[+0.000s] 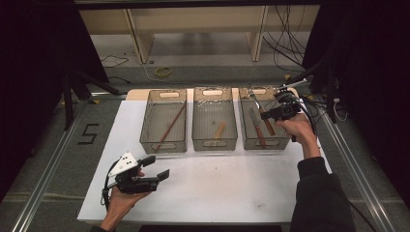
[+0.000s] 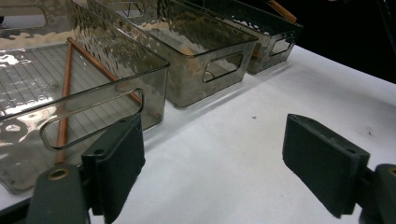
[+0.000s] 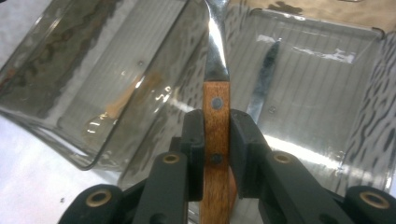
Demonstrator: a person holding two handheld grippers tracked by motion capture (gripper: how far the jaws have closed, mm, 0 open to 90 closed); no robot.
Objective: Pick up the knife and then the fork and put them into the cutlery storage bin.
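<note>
Smoked-plastic bins, three in number, stand in a row on the white table [image 1: 203, 183]: the left bin [image 1: 163, 121], the middle bin [image 1: 214, 118] and the right bin [image 1: 261, 123]. One brown chopstick [image 1: 170, 127] lies slantwise in the left bin; one small wooden-handled utensil [image 1: 219, 129] lies in the middle bin. The right claw [image 3: 216, 135] hangs over the right bin, its two jaws clamped on the wooden handle of one utensil [image 3: 216, 98], whose metal part points away from the claw. One knife [image 3: 264, 86] lies on that bin's floor. Near the left bin's front, the left claw [image 2: 212, 158] hovers above the table, jaws wide apart and holding nothing.
</note>
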